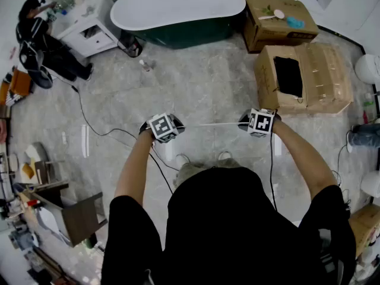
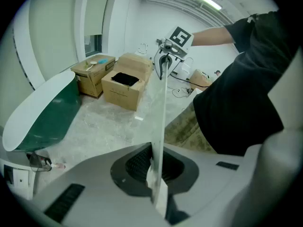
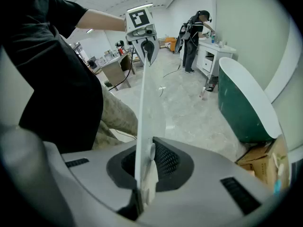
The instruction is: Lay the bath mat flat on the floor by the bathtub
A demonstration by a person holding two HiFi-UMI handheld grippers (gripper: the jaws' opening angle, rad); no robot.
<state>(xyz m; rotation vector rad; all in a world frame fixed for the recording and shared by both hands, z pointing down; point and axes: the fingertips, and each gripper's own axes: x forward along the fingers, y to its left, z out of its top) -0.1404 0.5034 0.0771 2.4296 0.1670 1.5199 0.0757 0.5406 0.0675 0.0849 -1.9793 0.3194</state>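
Head view: you hold the bath mat (image 1: 215,123) stretched between your 2 grippers. It shows as a thin pale edge from the left gripper (image 1: 165,128) to the right gripper (image 1: 260,123), up off the grey floor (image 1: 196,82) and well apart from the bathtub (image 1: 178,8).

Left gripper view: your jaws are clamped tight on 1 end of the bath mat, which runs edge-on to the right gripper.

Right gripper view: your jaws are pinched tight on the opposite end, with the bathtub off to the right.

The bath mat (image 1: 217,123) shows edge-on, a thin line, its face untellable; the person's torso (image 1: 237,230) hides the floor (image 1: 208,82) at six o'clock.
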